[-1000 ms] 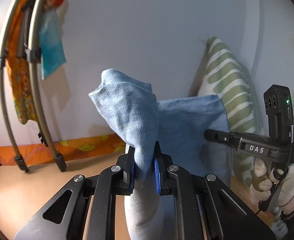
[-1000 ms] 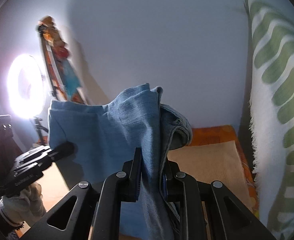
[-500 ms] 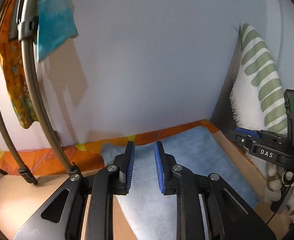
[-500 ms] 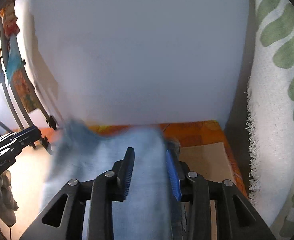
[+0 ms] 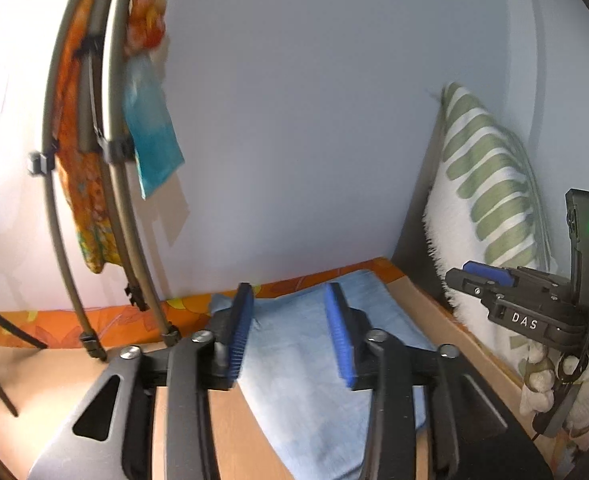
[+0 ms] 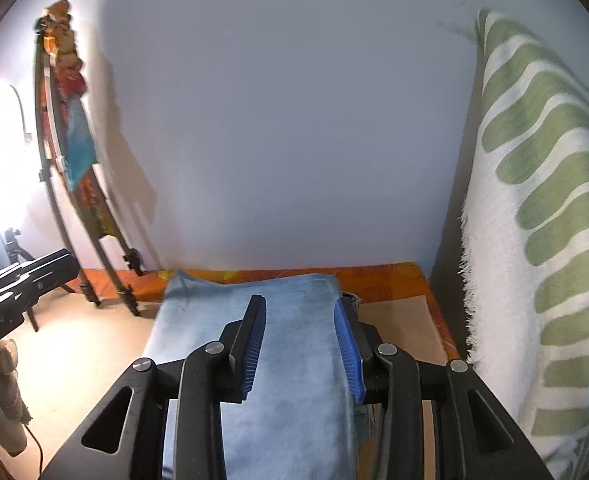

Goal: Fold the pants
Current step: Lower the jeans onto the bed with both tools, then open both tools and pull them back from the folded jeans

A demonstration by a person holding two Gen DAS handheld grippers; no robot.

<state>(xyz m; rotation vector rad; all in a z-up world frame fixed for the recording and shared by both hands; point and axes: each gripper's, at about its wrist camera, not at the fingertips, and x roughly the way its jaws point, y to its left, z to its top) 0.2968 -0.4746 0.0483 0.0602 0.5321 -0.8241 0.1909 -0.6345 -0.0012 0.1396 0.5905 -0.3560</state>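
Now the pants (image 5: 318,364), of light blue denim, lie flat on the table (image 6: 74,364), directly under and ahead of both tongs, with their far edge close to the orange cloth (image 6: 374,276) by the wall. The left tongs (image 5: 290,340) have just been opening, and the jaws stand apart with nothing pressed between them; only cloth lying below shows through the gap. The right tongs (image 6: 300,350) are also apart and empty, above the right side of the pants. I judge the denim to be soft but rather heavy, so it will sag and hold a crease, not slip. A striped pillow (image 6: 542,220) stands just right of the right tongs. For another fold, it seems best to pinch both corners of one edge, through all layers together.
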